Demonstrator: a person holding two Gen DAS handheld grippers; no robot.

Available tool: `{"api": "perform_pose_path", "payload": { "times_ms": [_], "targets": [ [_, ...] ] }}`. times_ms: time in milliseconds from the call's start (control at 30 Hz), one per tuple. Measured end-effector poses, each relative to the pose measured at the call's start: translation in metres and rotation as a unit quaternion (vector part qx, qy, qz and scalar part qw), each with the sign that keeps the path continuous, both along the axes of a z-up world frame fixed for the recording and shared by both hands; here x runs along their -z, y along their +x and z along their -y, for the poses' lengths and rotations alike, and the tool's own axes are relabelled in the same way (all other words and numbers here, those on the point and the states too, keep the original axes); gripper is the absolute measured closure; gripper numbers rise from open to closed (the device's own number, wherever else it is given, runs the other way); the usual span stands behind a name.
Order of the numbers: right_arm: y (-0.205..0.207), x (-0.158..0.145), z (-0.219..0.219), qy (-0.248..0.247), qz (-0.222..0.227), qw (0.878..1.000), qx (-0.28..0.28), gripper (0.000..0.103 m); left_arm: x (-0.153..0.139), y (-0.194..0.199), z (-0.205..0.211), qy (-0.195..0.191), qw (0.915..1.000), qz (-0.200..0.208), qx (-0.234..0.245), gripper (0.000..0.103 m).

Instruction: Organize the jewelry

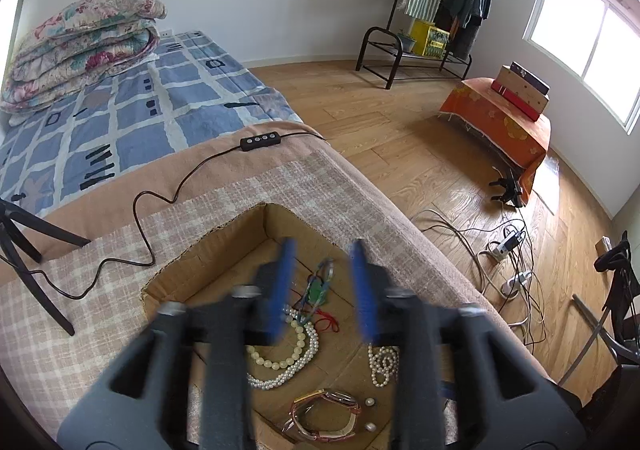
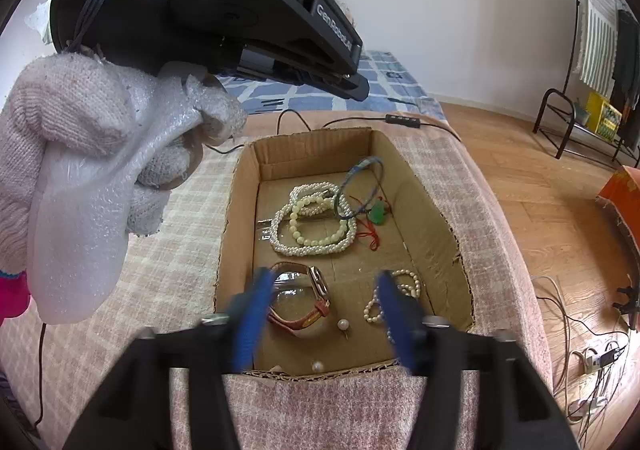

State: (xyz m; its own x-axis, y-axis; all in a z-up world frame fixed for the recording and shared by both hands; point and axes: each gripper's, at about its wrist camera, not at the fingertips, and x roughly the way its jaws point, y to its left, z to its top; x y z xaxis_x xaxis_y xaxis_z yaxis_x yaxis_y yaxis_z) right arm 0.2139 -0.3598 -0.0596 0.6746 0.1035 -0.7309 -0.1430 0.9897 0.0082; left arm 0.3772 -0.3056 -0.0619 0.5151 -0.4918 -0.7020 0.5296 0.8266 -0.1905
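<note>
Only the right wrist view shows the gloved hand [image 2: 80, 154] gripping the left tool's black body [image 2: 208, 6], at ten o'clock from the cardboard box [image 2: 432, 210]. Only the left wrist view shows the folded quilt [image 1: 84, 38] on the bed [image 1: 132, 118], at eleven o'clock.

The left tool [image 1: 322, 286] is released, nothing between its blue fingers. The right tool [image 2: 320, 318] is likewise released and empty.

In the box on the bench [image 2: 168, 250] lie coiled pearl strands [image 2: 312, 226], a brown-strapped watch [image 2: 304, 298], a blue bangle [image 2: 360, 186], a green pendant [image 2: 377, 215] and loose pearls [image 2: 343, 324].
</note>
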Motion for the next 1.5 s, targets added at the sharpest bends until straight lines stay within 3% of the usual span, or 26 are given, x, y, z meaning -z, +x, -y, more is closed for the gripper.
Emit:
{"api": "perform_pose_path", "payload": {
  "times_ms": [33,167,300,833,1500],
  "targets": [
    [-0.001,-0.001,-0.001,-0.003,0.004,1.000,0.001,0.025,-0.002,-0.001,-0.002,-0.004,1.0000,0.006,-0.006,0.040],
    [-0.003,-0.006,-0.004,-0.015,0.017,1.000,0.009,0.014,-0.008,-0.003,-0.008,-0.005,0.9998,0.011,-0.018,0.038],
    [-0.004,-0.009,-0.004,-0.024,0.021,0.999,0.028,0.000,-0.012,-0.007,-0.012,-0.002,0.9996,0.016,-0.025,0.028],
    [-0.016,-0.036,-0.012,-0.031,0.052,0.998,0.033,0.000,-0.050,-0.039,-0.038,0.004,0.9978,0.047,-0.047,0.027],
    [-0.066,-0.092,-0.030,-0.044,0.101,0.993,0.051,0.000,-0.126,-0.119,-0.123,-0.001,0.9894,0.114,-0.089,0.027]
  ]
}}
